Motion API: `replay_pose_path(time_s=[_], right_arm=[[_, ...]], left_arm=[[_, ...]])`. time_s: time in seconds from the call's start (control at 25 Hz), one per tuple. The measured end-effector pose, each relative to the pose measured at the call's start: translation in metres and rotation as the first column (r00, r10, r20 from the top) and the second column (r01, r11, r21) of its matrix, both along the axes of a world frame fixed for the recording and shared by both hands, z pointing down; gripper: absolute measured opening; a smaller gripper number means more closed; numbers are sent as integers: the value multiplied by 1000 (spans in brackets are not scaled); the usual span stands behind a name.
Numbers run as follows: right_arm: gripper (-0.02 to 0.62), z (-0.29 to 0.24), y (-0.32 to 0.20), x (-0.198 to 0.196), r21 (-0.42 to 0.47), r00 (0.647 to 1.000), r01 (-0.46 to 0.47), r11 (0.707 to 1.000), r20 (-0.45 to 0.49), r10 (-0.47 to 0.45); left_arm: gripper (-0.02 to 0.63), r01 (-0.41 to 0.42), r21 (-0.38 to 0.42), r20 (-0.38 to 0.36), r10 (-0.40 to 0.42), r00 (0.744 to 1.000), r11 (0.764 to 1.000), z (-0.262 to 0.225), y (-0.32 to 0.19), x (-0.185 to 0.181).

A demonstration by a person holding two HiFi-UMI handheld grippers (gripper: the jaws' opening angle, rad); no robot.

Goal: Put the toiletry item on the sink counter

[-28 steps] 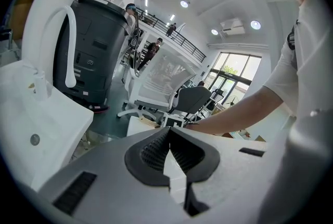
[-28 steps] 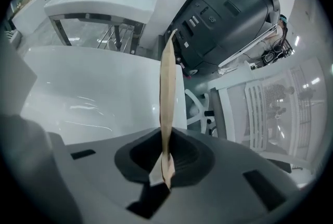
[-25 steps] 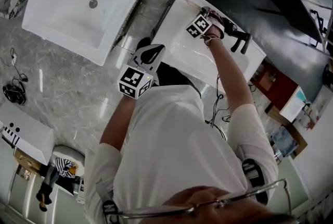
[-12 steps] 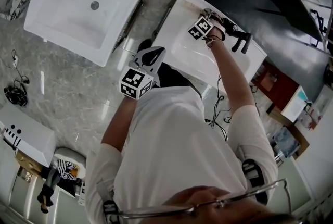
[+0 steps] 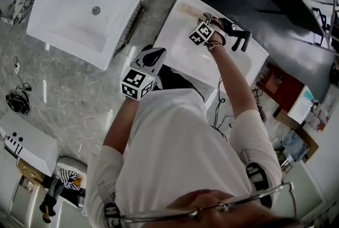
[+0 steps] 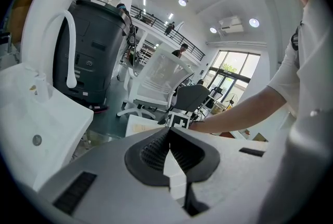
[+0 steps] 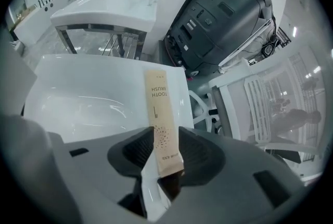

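Right gripper (image 7: pixel 165 130): pads (image 7: pixel 200 152) apart, jaws have just been opening. Between them lies the flat beige paper toothbrush packet (image 7: pixel 157 98), loose and not pinched as far as I can see. Its near end sits down in the gap between the pads. The rest runs straight out ahead of the fingertips, along the edge of the white ceramic sink counter (image 7: pixel 93 64).

Left gripper (image 6: pixel 169 133): pads closed tip to tip with nothing in them, held level and well back from the counter. It looks idle.

Step, as I judge it: this is the release, with the packet set down on the counter. The next move calls for backing the right gripper off up and away with the jaws kept wide. That way neither pad drags the near end of the packet or flips it into the basin just left of the fingers.

Out past the fingertips there is a big dark grey plastic machine (image 7: pixel 229 25) beyond and to the right. A second white sink on a metal frame (image 7: pixel 112 4) is further off to the left.

Hard to tell:
- The packet's near end is in shadow between the pads, so I cannot say whether it lies fully flat or rests on a jaw.
- In the head view the gripper and the forearm cover part of the packet.
- How close the packet sits to the counter's right edge is unclear.
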State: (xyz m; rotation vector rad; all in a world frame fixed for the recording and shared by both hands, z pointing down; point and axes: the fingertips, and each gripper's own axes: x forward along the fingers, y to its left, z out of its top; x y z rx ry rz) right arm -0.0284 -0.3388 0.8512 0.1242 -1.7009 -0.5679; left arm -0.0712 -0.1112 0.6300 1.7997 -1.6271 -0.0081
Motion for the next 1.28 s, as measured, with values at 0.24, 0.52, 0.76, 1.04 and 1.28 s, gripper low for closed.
replay_pose_path(time_s=[0.24,0.52,0.76,1.04,1.28], right_arm=[[155,-27,6,3,-6,996,-21,1000,90,22],[123,-60,18,16,-20,984,-22,1000,175,26],[101,-88,25,40,-26,969,-26,999,244,31],[68,-113,35,67,-45,948,-41,998,315,53],[43,-136,42,83,-62,925,-54,997,372,73]], left_arm=[[5,12,7,31,-12,999,1000,-6,-4,-1],[5,24,23,59,-26,998,999,-18,-8,4],[5,25,36,77,-27,997,999,-26,-15,22],[5,18,47,86,-22,996,999,-29,-20,52],[5,8,62,106,-15,994,998,-41,-23,67]])
